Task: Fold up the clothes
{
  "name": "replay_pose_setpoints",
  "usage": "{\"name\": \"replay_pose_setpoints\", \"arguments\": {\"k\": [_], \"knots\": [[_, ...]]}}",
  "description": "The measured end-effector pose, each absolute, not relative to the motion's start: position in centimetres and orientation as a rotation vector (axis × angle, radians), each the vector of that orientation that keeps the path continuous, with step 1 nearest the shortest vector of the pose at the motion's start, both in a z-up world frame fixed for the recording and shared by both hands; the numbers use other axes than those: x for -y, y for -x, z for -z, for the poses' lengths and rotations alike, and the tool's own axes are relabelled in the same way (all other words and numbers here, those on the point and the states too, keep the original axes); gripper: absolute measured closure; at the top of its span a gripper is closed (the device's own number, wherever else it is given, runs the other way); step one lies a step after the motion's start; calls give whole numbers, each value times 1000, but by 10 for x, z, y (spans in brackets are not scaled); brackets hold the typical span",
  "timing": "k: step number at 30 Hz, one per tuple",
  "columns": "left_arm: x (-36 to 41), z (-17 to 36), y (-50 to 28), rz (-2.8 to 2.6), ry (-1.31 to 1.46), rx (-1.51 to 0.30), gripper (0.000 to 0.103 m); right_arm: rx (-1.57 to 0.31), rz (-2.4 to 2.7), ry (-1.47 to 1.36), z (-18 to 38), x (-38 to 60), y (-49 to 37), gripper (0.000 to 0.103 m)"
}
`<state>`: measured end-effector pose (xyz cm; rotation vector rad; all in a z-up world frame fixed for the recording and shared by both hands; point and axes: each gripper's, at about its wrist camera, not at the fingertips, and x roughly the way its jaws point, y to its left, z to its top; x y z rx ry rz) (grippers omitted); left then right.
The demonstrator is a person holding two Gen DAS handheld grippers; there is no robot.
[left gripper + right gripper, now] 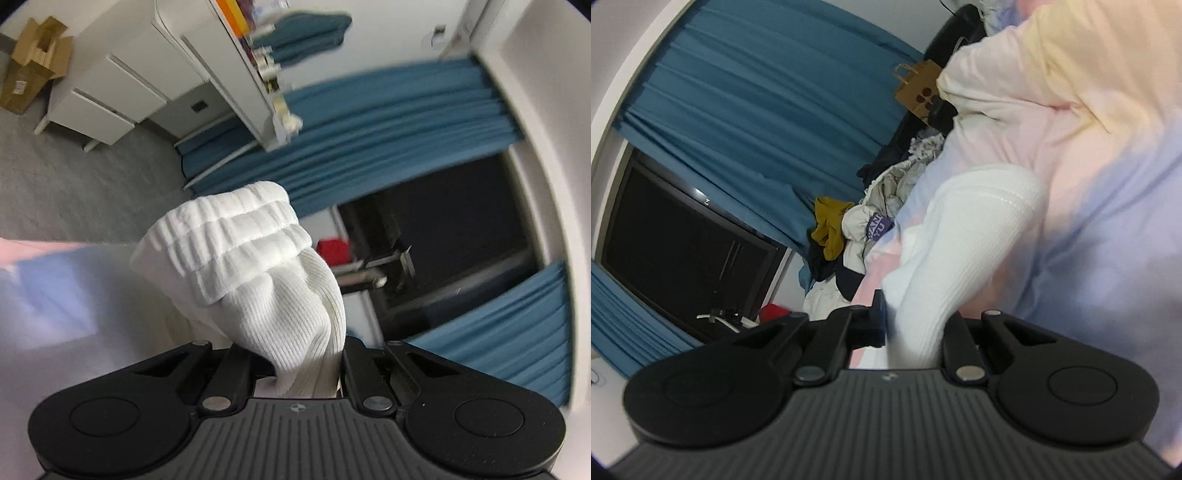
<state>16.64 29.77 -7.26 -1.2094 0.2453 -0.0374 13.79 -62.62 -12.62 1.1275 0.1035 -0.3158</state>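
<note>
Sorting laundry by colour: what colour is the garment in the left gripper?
White ribbed knit; clearest in the left wrist view.

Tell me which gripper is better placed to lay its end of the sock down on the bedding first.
Right, probably. The right gripper grips the sock right over the pastel bedding, which fills its view. The left gripper holds the ribbed cuff up towards the curtains and floor.

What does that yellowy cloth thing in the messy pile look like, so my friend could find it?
Start in the right wrist view at the big blue curtain by the dark window. At the curtain's lower edge lies a heap of clothes beside the pastel bedding. The mustard-yellow garment sits crumpled on the heap's window side, the only yellow piece among grey-white and dark ones.
</note>
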Motion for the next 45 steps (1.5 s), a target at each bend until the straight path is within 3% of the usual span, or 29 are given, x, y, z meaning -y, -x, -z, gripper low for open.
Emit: {"name": "replay_pose_setpoints", "arguments": {"k": [6, 10, 14, 20, 22, 24, 26, 30, 39, 45], "knots": [[-332, 69, -94, -14, 1211, -280, 95, -206, 296, -1188, 132, 612, -107, 91], [-355, 89, -67, -37, 1175, -448, 93, -361, 342, -1231, 151, 610, -96, 90], [-359, 89, -55, -24, 1121, -531, 85, -454, 377, -1341, 180, 616, -88, 90], [-354, 82, -37, 2, 1030, -633, 54, -502, 397, -1412, 198, 620, -78, 84], [-340, 73, -25, 3, 966, -645, 36, -538, 437, -1394, 196, 618, -76, 72], [-324, 63, -10, 1, 895, -651, 25, -566, 471, -1360, 189, 612, -73, 69], [-314, 52, 4, 3, 857, -637, 24, -608, 510, -1274, 177, 606, -75, 62], [-287, 27, 26, 19, 735, -618, 23, -617, 590, -1148, 152, 586, -70, 35], [-172, -27, -8, 147, 406, -624, 20, -547, 640, -1171, 144, 550, -57, 35], [-56, -23, -82, 357, 202, -694, 20, -523, 647, -1140, 149, 543, -64, 35]]}}
